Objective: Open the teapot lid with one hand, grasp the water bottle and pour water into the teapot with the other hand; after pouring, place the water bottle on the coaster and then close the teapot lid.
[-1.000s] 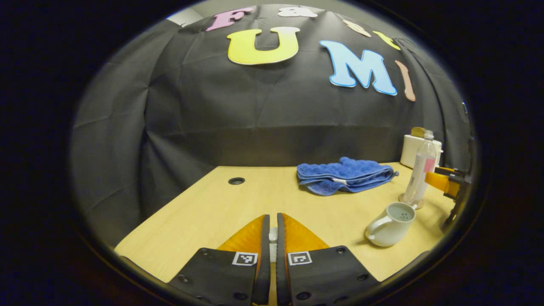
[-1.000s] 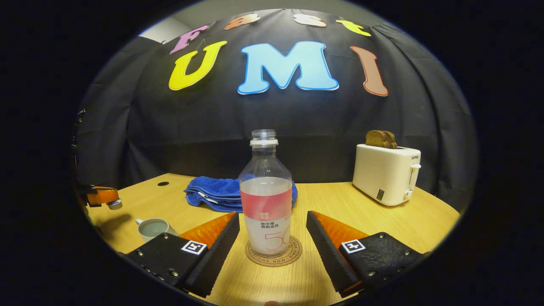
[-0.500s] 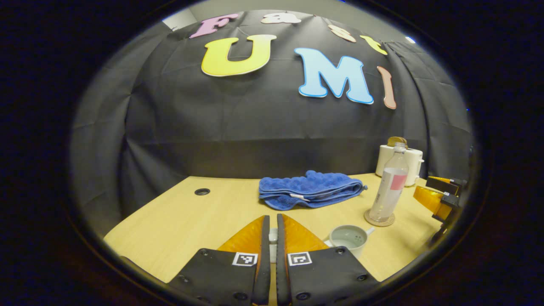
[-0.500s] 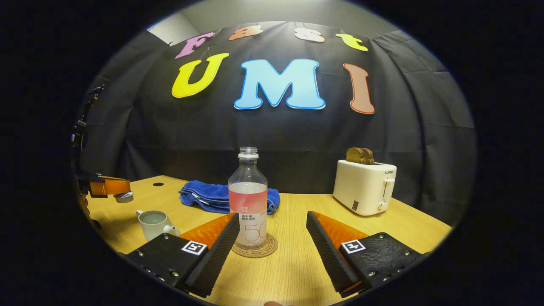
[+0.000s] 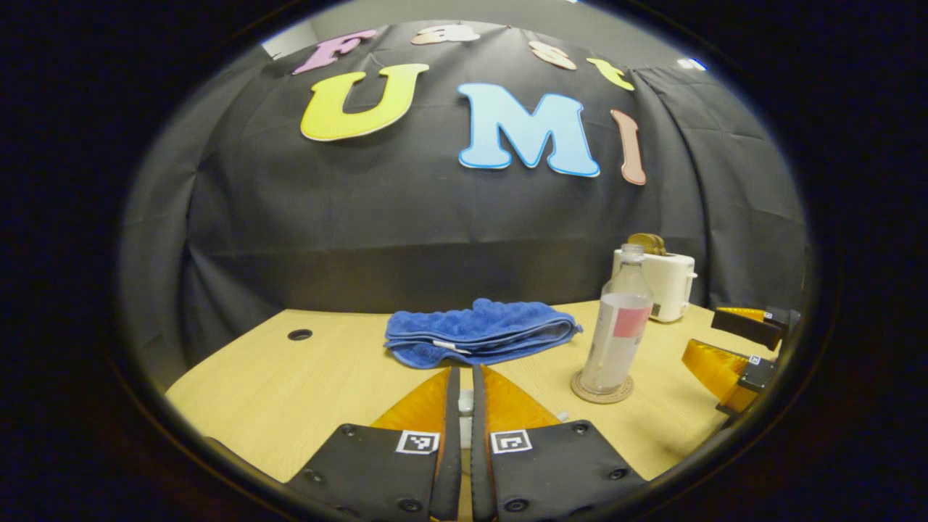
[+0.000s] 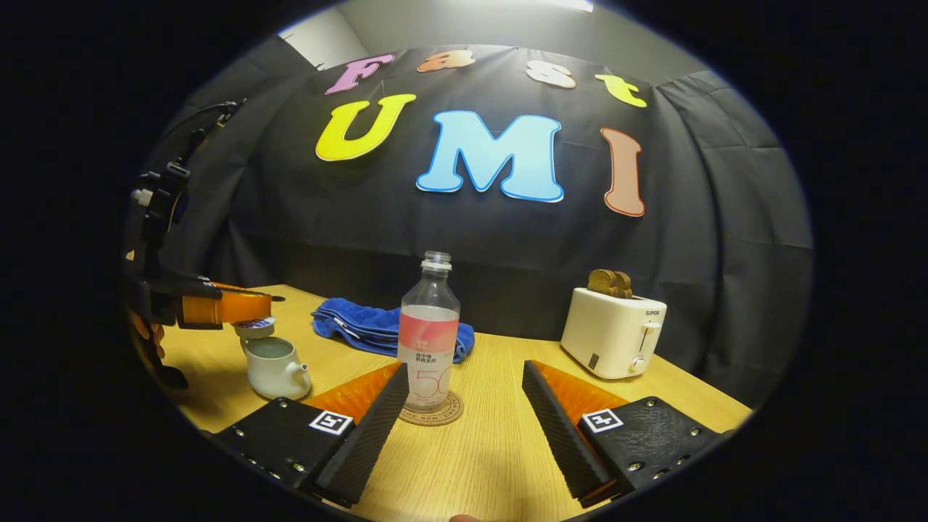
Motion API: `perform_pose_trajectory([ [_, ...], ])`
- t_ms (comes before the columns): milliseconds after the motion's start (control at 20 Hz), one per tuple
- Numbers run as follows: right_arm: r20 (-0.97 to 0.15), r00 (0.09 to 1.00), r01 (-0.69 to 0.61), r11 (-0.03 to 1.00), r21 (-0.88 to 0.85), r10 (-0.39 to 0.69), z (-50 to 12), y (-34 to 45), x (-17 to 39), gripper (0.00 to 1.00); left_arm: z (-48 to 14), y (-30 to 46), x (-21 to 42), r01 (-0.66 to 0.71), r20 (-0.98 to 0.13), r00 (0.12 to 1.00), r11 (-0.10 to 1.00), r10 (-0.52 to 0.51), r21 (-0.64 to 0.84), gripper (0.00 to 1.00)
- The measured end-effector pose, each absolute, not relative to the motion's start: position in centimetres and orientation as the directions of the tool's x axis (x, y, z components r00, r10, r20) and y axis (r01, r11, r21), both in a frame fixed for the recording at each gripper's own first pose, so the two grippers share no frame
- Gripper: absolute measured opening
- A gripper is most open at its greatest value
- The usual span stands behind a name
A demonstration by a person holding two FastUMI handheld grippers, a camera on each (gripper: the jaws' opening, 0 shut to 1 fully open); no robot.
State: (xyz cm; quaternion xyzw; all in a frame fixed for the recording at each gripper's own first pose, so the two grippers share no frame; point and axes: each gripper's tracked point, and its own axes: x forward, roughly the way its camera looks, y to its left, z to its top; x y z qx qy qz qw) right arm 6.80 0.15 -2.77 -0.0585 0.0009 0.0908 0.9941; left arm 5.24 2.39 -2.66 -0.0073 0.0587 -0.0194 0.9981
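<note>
My left gripper is shut on the knob of the small white teapot lid. In the right gripper view, the left gripper holds the lid just above the open white teapot, which has liquid inside. The clear water bottle, capless with a pink label and partly full, stands upright on the round cork coaster. My right gripper is open, a short way in front of the bottle and not touching it. The left gripper view shows the bottle and the right gripper.
A folded blue towel lies behind the bottle. A white toaster with bread in it stands at the back right. The wooden table has a round cable hole at its far left, and the black cloth wall is close behind.
My left gripper carried the lid sideways until it is over the teapot. My right gripper, still open, backed away from the bottle, which stays on the coaster.
</note>
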Motion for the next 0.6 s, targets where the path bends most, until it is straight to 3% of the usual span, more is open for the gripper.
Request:
perform_pose_trajectory([
  [600, -0.02, 0.986, -0.163, 0.987, -0.01, 0.163, -2.6, -1.4, 6.8, 0.99, -3.5, 0.1, 5.5, 0.049, -0.134, 0.99, 0.999, -0.048, 0.004, 0.12],
])
